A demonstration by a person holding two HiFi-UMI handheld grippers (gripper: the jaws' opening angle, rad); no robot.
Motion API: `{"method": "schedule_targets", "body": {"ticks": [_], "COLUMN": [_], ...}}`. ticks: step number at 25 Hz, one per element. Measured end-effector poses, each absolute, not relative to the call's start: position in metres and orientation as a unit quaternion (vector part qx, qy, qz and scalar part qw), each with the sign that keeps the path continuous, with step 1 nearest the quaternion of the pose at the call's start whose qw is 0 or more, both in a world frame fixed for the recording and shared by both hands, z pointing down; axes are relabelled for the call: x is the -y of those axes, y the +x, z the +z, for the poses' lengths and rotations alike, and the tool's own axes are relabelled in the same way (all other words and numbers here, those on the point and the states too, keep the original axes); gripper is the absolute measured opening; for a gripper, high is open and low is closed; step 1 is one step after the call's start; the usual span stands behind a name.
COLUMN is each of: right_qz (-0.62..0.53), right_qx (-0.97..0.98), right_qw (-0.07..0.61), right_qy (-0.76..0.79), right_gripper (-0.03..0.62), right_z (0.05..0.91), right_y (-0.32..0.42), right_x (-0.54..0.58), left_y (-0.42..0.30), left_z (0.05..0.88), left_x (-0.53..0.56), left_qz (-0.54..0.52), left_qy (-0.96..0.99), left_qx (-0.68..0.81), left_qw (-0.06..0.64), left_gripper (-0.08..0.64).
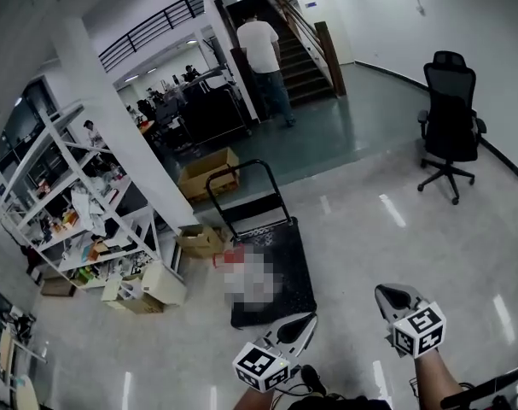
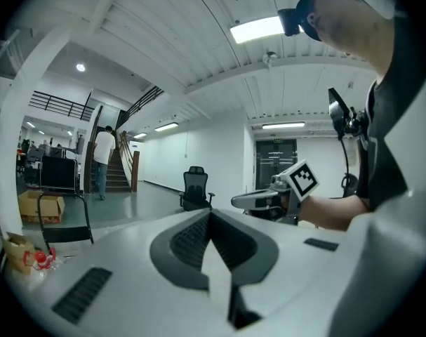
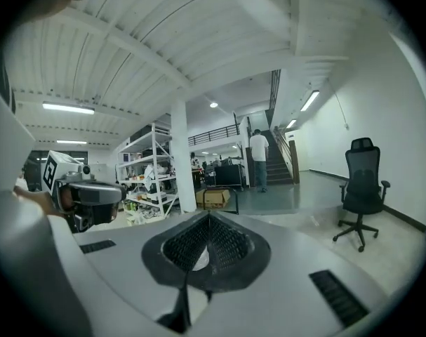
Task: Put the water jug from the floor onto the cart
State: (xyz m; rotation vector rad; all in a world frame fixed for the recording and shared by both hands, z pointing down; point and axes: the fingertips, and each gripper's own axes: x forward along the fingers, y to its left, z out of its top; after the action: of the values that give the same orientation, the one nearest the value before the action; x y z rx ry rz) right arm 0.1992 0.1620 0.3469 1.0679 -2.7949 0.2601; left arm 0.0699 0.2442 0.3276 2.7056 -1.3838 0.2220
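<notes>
Trouble starts with the grip: the left gripper [image 1: 305, 322] and the right gripper [image 1: 388, 294] both have their fingers clenched on nothing. They hang side by side, low in the head view, short of the near end of the cart [image 1: 286, 244]. Shut fingers cannot take hold of a jug, so they would have to spread before they reach it.

The water jug is hard to make out. A red-and-pale shape [image 1: 228, 255] at the cart's left edge seems to be it, and I cannot tell whether it stands on the floor or partly on the deck. Aiming at an unclear target invites a knock rather than a grasp.

If it is a full jug, it is likely heavy and smooth-sided. Two narrow pairs of fingers could let it slide or swing on the lift, and it could drop on the hard floor.

The cart probably rolls, so a jug set down near its edge could push it away. Cardboard boxes [image 1: 199, 240] lie just beside the cart on that side — little room for the left gripper to come round.
</notes>
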Motion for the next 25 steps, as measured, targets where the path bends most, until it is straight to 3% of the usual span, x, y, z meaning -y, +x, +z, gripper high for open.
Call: {"method": "schedule_targets", "body": {"ticks": [6, 15, 25], "right_qz": [0.075, 0.057, 0.058], "right_qx": [0.933, 0.939, 0.938], "right_qw": [0.056, 0.065, 0.075], "right_qy": [0.348, 0.333, 0.334], "right_gripper": [0.003, 0.003, 0.003], "right_z": [0.327, 0.32, 0.338], "right_y": [0.222, 0.193, 0.087], "right_x": [-0.218, -0.335, -0.536], "left_y": [0.088, 0.076, -0.057], "left_z": [0.312, 0.316, 0.339], "left_x": [-0.307, -0.428, -0.627], "left_qz": [0.065, 0.056, 0.019], "left_qy": [0.874, 0.875, 0.856], "left_qx": [0.48, 0.478, 0.516], "left_qw": [0.047, 0.043, 0.042], "left_gripper": [-0.003, -0.003, -0.003]}}
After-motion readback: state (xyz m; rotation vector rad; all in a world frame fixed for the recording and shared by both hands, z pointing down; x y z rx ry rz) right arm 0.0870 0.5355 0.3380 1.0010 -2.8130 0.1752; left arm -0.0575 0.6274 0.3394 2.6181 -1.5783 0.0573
